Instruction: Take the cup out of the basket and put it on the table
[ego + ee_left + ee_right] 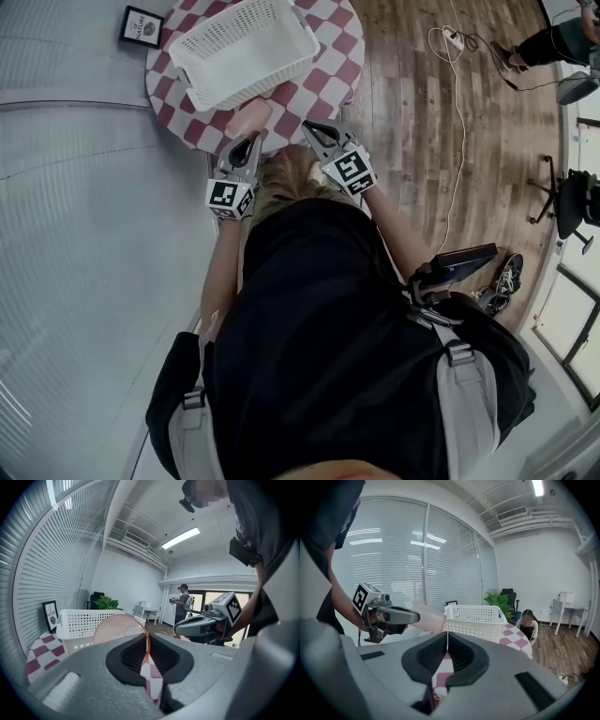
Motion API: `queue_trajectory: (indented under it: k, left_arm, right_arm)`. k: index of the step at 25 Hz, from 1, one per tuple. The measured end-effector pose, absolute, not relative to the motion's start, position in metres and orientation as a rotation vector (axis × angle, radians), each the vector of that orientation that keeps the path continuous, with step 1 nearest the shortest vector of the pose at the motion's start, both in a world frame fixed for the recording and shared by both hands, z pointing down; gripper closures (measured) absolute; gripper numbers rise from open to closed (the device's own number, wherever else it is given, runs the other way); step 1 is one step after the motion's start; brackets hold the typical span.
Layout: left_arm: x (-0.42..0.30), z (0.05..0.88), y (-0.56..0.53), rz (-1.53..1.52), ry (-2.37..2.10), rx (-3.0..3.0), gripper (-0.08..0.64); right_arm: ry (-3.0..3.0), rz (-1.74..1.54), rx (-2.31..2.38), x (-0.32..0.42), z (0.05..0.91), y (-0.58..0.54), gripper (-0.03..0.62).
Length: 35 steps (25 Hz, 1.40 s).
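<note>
The translucent pink cup (pixel 252 117), rim pinched in jaws, hangs sideways over the checkered table (pixel 324 71) beside the white basket (pixel 251 67).

A round table (pixel 323 70), its top checked in red and white, stood on the wooden floor (pixel 422 150). A white perforated basket (pixel 246 47) sat on it, filling much of the top. A small framed picture (pixel 141 25) stood upright at the table's edge, near the basket

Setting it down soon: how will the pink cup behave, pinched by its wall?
The pink cup looks thin and see-through, so it is probably light. The left gripper pinches only its wall, so it may swivel. Released sideways, it would likely roll.
</note>
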<state>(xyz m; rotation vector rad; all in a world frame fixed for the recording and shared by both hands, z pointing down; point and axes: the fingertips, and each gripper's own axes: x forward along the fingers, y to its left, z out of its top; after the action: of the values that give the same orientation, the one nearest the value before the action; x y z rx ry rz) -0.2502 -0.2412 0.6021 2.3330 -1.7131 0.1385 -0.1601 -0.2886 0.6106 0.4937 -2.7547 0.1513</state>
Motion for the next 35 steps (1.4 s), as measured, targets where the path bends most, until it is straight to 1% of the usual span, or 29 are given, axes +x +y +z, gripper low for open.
queue_trajectory:
  k: [15,35]
  left_arm:
    - [-0.239,0.636,-0.243,0.222,-1.670,2.299,0.538]
    - [-0.226,0.642,-0.245,0.244,-1.636,2.301,0.538]
  right_arm:
    - [-2.746,0.217,0.478,-0.156,0.627,-0.290,0.580]
    - [-2.743,0.252,0.432,-0.159,0.635,-0.288,0.581]
